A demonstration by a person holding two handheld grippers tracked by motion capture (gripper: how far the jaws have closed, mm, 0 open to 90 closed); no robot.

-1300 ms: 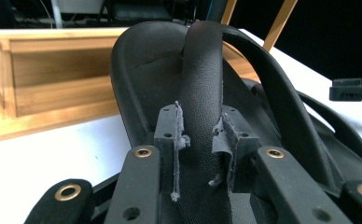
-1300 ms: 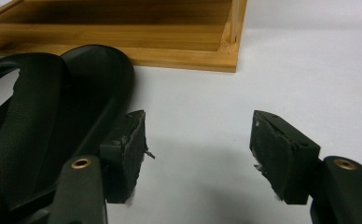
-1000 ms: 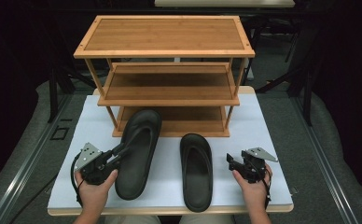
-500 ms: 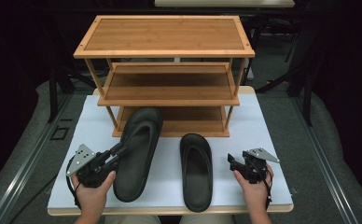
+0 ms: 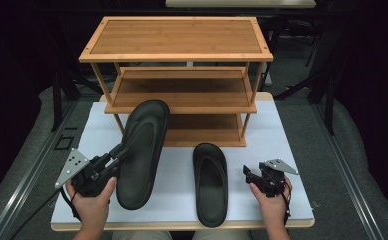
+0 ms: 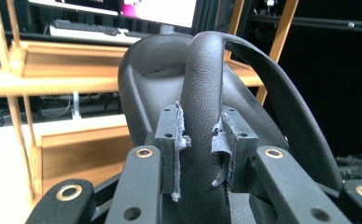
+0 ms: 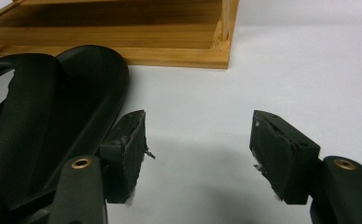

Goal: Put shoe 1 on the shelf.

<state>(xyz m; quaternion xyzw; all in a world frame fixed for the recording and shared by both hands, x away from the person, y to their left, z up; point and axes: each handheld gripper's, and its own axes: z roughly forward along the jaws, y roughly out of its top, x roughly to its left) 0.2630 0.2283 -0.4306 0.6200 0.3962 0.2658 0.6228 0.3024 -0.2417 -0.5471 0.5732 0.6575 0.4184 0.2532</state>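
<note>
Two black flip-flop sandals are in play in front of a three-tier bamboo shoe rack [image 5: 177,37]. My left gripper [image 5: 119,152] is shut on the strap [image 6: 202,107] of the left sandal [image 5: 142,150], which hangs lifted off the table with its toe tilted up toward the rack. In the left gripper view both pads [image 6: 177,135] press the strap from either side. The right sandal [image 5: 210,182] lies flat on the white table [image 5: 282,135]. My right gripper [image 5: 247,173] rests on the table just right of that sandal [image 7: 53,121], open, with bare table between its fingers.
The rack's lowest shelf [image 5: 207,130] sits at table level right behind the sandals; its corner [image 7: 219,56] is ahead of the right gripper. The table's front edge runs just under both hands. Dark floor and metal rails flank the table.
The left gripper has raised the left sandal; its toe now stands higher and closer to the rack's shelves. The right gripper and right sandal have stayed put.
</note>
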